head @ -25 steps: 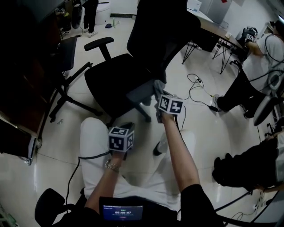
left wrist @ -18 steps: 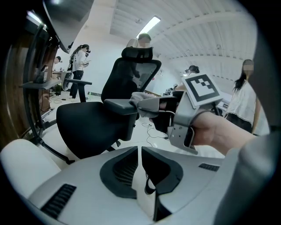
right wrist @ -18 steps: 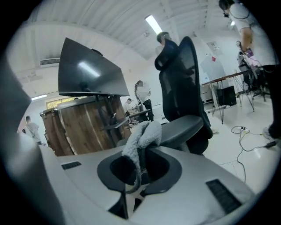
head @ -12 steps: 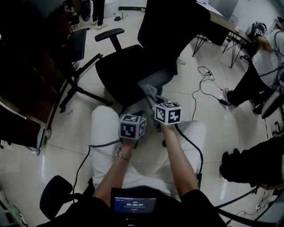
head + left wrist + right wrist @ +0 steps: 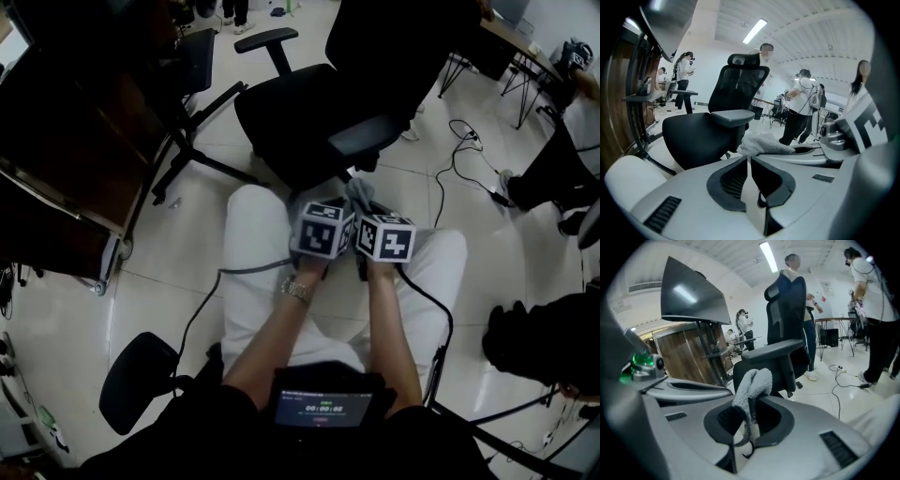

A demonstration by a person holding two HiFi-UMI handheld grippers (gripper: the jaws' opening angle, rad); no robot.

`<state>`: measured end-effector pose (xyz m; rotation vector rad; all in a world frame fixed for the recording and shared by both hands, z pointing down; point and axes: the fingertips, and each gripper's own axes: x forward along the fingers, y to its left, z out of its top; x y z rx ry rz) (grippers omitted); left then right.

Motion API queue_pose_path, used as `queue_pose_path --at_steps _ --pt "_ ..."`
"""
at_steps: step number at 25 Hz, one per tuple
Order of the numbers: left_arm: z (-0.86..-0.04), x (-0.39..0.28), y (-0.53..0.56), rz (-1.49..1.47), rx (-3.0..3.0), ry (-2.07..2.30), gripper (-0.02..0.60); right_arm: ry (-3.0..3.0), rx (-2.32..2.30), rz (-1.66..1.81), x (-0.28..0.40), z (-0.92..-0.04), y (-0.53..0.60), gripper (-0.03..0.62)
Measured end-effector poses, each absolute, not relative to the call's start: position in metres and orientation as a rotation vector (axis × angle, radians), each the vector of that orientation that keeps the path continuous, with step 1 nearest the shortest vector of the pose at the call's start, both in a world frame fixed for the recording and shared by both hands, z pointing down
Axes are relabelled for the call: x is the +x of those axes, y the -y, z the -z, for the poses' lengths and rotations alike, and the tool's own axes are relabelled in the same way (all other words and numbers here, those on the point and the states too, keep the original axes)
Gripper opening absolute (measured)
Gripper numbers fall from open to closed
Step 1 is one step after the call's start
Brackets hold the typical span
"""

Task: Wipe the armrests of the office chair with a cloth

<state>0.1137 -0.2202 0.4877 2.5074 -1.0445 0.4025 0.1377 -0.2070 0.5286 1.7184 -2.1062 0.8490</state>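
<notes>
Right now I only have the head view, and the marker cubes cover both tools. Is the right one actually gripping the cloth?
Observer: Yes. In the right gripper view, the right tool is shut on the grey cloth.
Operator: How much cloth is out front?
Observer: A folded loop stands up above the jaws. Only a thin end hangs below them.
Operator: Is the left one holding any of it?
Observer: No. The left tool has its jaws together with nothing between them.
</notes>
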Motion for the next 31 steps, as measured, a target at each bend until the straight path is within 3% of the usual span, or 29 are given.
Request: queue_pose_path --at_steps 31 --pt "-0.484 0.116 0.217 -0.418 2.529 1.064 0.026 2.081 1.771 -0.766 0.146 -0.512 0.196 0.043"
